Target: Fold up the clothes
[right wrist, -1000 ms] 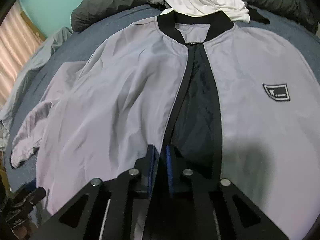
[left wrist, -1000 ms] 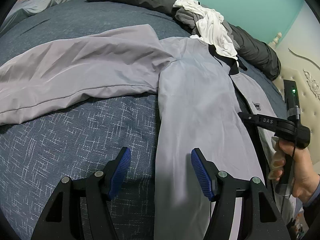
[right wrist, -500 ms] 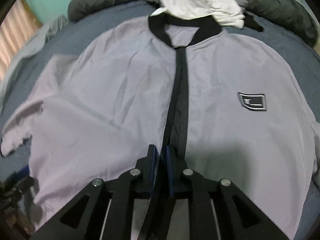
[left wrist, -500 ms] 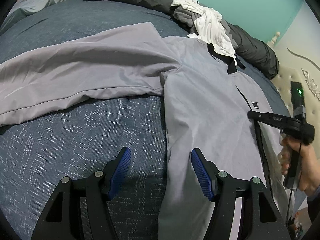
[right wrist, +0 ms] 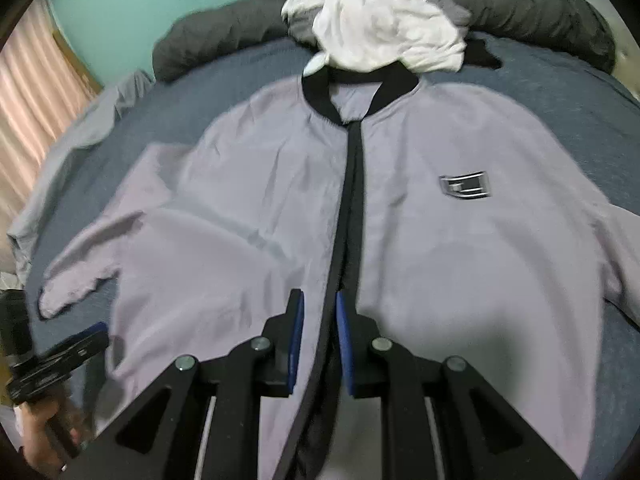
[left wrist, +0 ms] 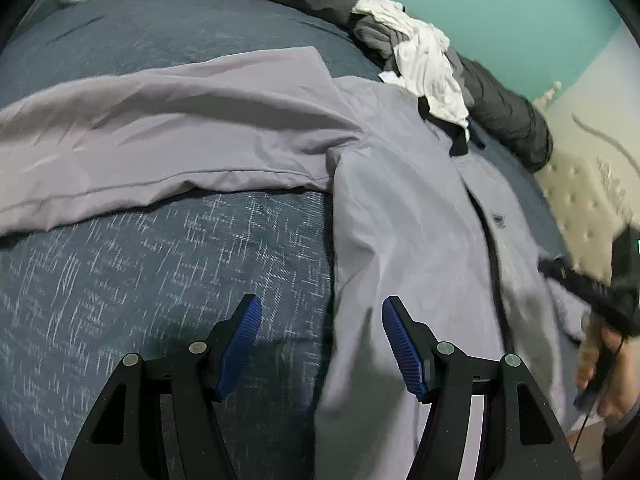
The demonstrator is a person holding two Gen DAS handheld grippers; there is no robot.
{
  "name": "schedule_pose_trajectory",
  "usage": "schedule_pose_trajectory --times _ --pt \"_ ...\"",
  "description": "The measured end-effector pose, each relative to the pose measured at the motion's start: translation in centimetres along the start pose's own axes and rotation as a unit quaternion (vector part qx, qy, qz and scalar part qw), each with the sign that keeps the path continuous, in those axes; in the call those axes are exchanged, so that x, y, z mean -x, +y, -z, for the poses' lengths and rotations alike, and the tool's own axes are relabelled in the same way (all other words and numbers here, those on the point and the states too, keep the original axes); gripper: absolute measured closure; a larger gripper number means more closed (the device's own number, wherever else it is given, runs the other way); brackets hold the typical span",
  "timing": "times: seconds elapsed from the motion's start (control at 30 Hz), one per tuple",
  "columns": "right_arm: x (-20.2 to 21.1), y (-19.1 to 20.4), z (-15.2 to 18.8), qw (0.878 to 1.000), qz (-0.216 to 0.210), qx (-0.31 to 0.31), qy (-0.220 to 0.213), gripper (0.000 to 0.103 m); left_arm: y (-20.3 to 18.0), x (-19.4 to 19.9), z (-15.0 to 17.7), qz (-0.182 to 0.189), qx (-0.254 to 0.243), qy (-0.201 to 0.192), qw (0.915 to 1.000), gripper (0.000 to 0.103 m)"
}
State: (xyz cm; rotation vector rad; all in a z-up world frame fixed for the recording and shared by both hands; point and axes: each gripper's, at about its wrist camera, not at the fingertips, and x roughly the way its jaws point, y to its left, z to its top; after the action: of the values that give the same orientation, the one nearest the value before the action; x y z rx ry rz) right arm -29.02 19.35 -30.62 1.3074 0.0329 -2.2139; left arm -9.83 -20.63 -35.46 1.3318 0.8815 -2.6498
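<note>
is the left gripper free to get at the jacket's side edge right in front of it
Probably yes: the left gripper is open, holds nothing, and the jacket edge lies flat on the bedspread between its fingers with nothing covering it.

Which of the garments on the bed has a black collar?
The grey jacket spread flat in front of the grippers; the crumpled white garment beyond it shows no collar.

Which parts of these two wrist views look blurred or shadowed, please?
Left wrist view: the right hand-held gripper and the jacket hem near it are motion-smeared; the bedspread stays sharp. Right wrist view: soft overall, the chest patch doubled, a shadow on the jacket's lower right.
</note>
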Motion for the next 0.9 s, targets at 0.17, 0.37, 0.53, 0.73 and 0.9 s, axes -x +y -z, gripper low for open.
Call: schedule_pose_trajectory --times 0.17,0.37,0.53,0.73,0.9 --pt "6.2 -3.8 3.1 1.000 -0.001 -0.014 -0.002 0.077 -0.5 2.5 0.6 0.006 0.011 0.011 0.9999 0.036" --pt "10.5 -8.7 8.7 0.999 0.020 -0.038 0.034 0.065 -0.5 5.3 2.8 -0.018 -0.015 0.064 0.9976 0.036" --pt "12.3 -11.5 13.6 0.995 0.019 -0.064 0.068 0.064 0.2 6.6 5.7 -0.032 -0.017 0.111 0.9932 0.036" --pt "13.3 -13.3 18.3 0.991 0.002 -0.085 0.103 0.064 0.7 7.0 9.0 -0.027 -0.012 0.159 0.9868 0.036" --pt "12.6 -12.7 20.3 0.988 -0.014 -0.088 0.124 0.064 0.2 7.0 10.9 -0.019 -0.020 0.174 0.9843 0.036"
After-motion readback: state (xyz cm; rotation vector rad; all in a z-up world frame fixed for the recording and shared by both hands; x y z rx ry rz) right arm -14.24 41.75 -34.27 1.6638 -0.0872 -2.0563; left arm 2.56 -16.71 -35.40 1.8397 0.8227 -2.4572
